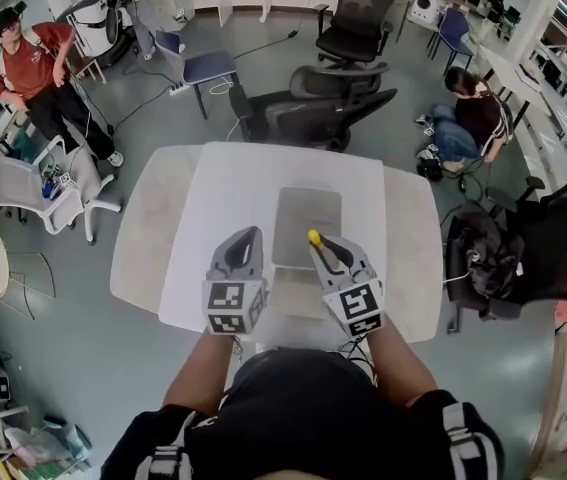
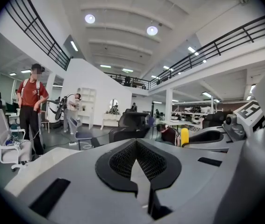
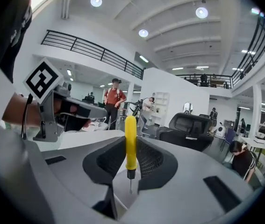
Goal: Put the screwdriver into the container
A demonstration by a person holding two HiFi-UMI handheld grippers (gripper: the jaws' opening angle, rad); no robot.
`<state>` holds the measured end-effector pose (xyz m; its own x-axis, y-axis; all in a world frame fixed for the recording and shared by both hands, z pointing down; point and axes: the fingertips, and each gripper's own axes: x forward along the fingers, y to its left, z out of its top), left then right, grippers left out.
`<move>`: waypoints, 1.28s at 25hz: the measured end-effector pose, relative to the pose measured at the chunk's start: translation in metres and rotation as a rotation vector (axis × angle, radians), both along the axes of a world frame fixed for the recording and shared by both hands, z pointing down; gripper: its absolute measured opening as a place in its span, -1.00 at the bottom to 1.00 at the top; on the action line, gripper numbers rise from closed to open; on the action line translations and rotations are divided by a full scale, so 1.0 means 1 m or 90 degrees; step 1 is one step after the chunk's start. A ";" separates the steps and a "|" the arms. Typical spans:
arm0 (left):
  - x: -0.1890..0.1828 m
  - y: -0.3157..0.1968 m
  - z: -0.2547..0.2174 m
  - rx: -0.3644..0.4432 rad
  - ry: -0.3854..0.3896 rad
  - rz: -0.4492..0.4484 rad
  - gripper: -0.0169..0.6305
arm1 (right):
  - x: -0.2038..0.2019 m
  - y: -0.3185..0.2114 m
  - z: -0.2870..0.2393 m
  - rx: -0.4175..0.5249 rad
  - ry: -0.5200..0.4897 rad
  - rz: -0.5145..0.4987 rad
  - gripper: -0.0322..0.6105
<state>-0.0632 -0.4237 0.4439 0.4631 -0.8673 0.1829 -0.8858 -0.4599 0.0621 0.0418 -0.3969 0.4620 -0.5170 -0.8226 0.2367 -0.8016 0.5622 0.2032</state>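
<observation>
- The right gripper (image 1: 320, 245) sits just right of centre in the head view. Its fingers are clamped on a screwdriver with a yellow plastic handle and a thin metal shaft (image 1: 314, 236).
- In the right gripper view, the screwdriver (image 3: 130, 139) stands upright at mid-frame between the black mesh pads (image 3: 152, 160). The handle rises past the tips of the right gripper (image 3: 131, 166), and the shaft points down towards the camera.
- The left gripper (image 1: 246, 234) is just left of centre in the head view, beside the right one but apart from it.
- In the left gripper view, the tips of the left gripper (image 2: 135, 143) are together with nothing between them. The yellow handle (image 2: 184, 136) shows at the right of this frame.
- A flat grey rectangular container (image 1: 308, 206) lies at the centre of a white table top (image 1: 213, 193).
- The handle end appears over the lower half of the container. The head view does not show whether the screwdriver touches the container.
- A person in a red shirt (image 1: 31, 68) stands at the upper left of the head view, well away from the table.
</observation>
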 end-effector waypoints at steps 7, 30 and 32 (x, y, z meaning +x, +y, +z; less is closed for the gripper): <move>-0.015 -0.001 0.006 -0.012 -0.008 -0.029 -0.93 | -0.015 -0.002 0.054 -0.126 0.044 -0.072 -0.70; -0.024 0.004 0.016 -0.020 -0.023 -0.056 -0.93 | -0.039 0.027 0.183 -0.306 0.104 -0.196 -0.70; -0.025 0.006 0.017 -0.018 -0.027 -0.059 -0.93 | -0.043 0.031 0.197 -0.328 0.117 -0.212 -0.70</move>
<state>-0.0879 -0.4181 0.4611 0.3722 -0.9004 0.2253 -0.9267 -0.3740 0.0360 -0.0011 -0.3661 0.6588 -0.6387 -0.3817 0.6681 -0.5452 0.8372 -0.0428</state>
